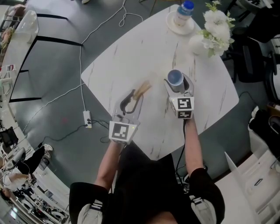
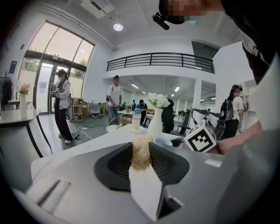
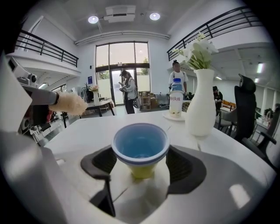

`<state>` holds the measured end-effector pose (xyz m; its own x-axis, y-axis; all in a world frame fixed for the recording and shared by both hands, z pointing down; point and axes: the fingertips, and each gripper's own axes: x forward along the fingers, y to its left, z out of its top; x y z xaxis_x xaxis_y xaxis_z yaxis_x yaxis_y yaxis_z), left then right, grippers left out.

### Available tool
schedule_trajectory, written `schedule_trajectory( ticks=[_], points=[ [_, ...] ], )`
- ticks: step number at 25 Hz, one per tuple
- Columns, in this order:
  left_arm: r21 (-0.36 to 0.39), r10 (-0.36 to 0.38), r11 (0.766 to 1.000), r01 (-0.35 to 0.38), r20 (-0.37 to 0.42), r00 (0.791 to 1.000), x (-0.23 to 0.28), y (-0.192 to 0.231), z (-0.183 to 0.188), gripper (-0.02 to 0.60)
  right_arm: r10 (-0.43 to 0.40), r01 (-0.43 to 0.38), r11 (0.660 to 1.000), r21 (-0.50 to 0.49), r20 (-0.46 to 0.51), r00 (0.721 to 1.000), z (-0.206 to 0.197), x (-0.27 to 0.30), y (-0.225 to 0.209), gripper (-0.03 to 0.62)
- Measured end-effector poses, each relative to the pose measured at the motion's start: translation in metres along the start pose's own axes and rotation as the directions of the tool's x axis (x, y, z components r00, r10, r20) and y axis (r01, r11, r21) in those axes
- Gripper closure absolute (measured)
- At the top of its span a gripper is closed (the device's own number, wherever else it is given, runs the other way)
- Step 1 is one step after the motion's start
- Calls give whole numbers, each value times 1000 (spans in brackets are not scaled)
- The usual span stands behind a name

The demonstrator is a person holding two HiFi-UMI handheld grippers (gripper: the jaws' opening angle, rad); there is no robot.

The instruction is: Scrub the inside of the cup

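A blue cup (image 1: 176, 78) with a yellowish lower body stands upright on the white marble table (image 1: 131, 57). My right gripper (image 1: 177, 86) has its jaws wide on either side of it. In the right gripper view the cup (image 3: 141, 146) sits between the dark pads (image 3: 99, 162), which do not press on it. My left gripper (image 1: 131, 99) is to the cup's left, shut on a tan fibrous scrubbing brush (image 1: 143, 89) that points toward the cup. Up close in the left gripper view, the brush tuft (image 2: 141, 155) is pinched between the pads. The tuft (image 3: 72, 104) also shows at the left of the right gripper view.
A white vase of white flowers (image 1: 199, 43) stands just beyond the cup at the right. Farther back, a water bottle (image 1: 183, 13) stands on a saucer. The table edge runs close to my body. A power strip (image 1: 88, 119) and cables lie on the floor at left. People stand in the background.
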<state>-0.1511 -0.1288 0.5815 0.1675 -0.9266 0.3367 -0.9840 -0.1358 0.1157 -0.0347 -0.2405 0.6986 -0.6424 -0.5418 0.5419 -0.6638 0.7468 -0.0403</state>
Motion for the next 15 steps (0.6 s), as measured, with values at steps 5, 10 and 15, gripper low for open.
schedule_trajectory(
  ticks=[5, 10, 15],
  points=[
    [4, -4, 1000, 4, -1, 1000, 2, 1, 0, 459, -15, 15, 1000, -9, 1, 1000, -1, 2, -3, 271],
    [-1, -1, 1000, 1, 5, 1000, 0, 2, 2, 459, -21, 22, 999, -33, 10, 1000, 5, 0, -3, 286],
    [3, -6, 1000, 6, 16, 1000, -4, 0, 7, 459, -26, 28, 998, -56, 27, 999, 13, -8, 0, 290]
  ],
)
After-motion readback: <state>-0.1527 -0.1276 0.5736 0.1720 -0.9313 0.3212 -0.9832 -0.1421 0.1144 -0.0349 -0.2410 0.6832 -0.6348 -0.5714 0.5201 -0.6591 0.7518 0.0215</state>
